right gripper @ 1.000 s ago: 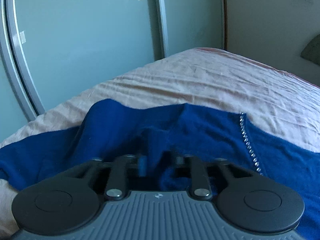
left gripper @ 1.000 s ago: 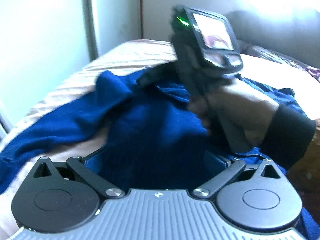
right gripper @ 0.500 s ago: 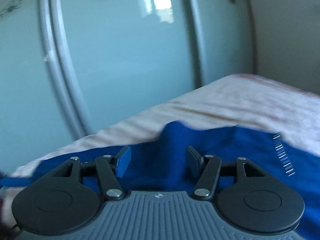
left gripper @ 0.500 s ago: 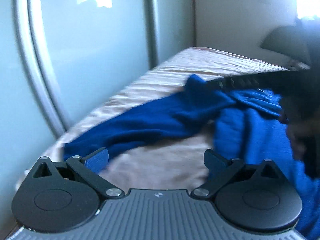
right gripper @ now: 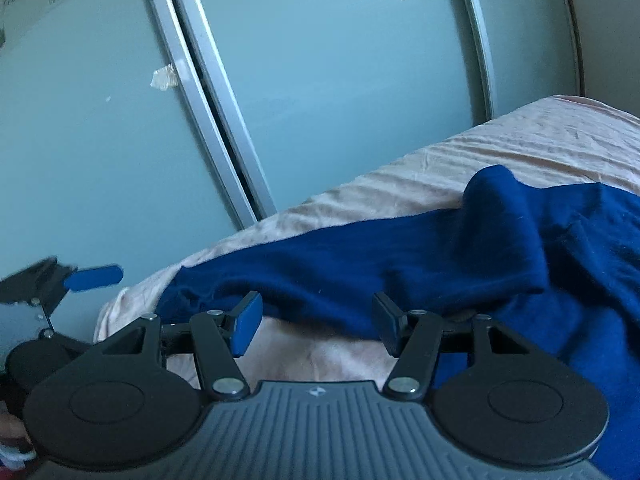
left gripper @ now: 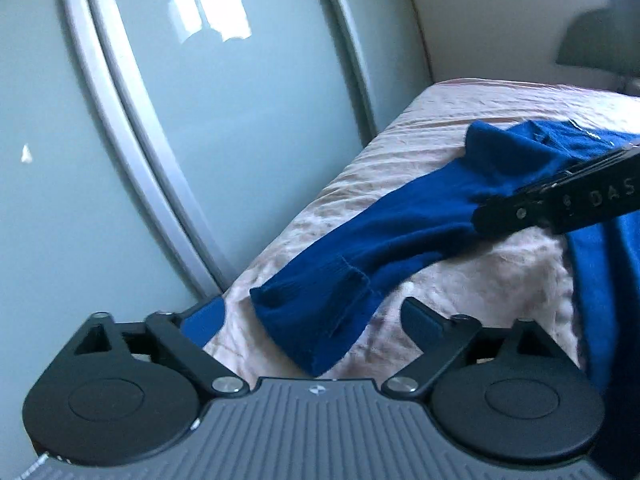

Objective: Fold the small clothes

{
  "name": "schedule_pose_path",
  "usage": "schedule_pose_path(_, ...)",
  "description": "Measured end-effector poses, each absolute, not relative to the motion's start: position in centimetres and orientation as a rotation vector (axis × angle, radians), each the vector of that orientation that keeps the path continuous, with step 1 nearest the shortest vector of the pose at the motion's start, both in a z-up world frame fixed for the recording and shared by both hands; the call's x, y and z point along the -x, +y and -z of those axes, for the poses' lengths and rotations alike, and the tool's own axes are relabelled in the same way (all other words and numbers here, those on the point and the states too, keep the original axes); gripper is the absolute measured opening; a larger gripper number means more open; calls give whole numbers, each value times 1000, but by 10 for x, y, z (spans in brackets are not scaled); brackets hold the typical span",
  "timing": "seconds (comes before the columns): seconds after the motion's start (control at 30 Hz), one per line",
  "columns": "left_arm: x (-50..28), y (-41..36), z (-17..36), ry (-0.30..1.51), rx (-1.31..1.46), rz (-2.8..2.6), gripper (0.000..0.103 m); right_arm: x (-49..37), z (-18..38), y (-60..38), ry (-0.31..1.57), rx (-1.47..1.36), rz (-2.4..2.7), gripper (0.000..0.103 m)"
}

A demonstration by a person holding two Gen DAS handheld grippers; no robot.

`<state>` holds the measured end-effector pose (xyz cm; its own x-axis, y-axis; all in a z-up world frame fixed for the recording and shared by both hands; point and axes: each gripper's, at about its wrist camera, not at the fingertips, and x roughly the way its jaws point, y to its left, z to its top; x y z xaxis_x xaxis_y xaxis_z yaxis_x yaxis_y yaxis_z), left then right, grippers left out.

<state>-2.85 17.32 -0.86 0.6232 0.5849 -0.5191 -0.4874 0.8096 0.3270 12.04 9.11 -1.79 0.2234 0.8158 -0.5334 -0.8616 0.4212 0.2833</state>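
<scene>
Blue knit sweater (left gripper: 400, 236) sprawled on the pink bedsheet (left gripper: 400, 152), one sleeve stretched toward the near-left edge beside the sliding wardrobe doors (left gripper: 240, 140).

It looks soft, light and floppy, likely to sag and drag; the ribbed cuff (left gripper: 320, 312) is the firmest place to pinch. The left gripper (left gripper: 316, 316) hovers over that cuff, jaws wide but closing, nothing pressed yet. The right gripper (right gripper: 316, 324) sits half-spread at the sleeve's edge, seemingly gripping nothing.

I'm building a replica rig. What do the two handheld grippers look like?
Both the left gripper and the right gripper have a ribbed grey body, two round black discs, black linkage arms with silver pivot screws, and blue-padded fingers. White lettering marks the right one's side.
</scene>
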Motion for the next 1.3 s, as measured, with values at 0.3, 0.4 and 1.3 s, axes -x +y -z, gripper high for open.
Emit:
schedule_pose_path(0.3,23,189,17,684,-123,-536,68,-116,25,83,722,71,-1141,60)
schedule_pose_path(0.4,20,194,21,704,-132,-528,48,-116,25,79,722,68,-1134,60)
schedule_pose_path(1.3,7,197,-40,424,217,-399,3,-132,8,1,670,-82,-1017,70)
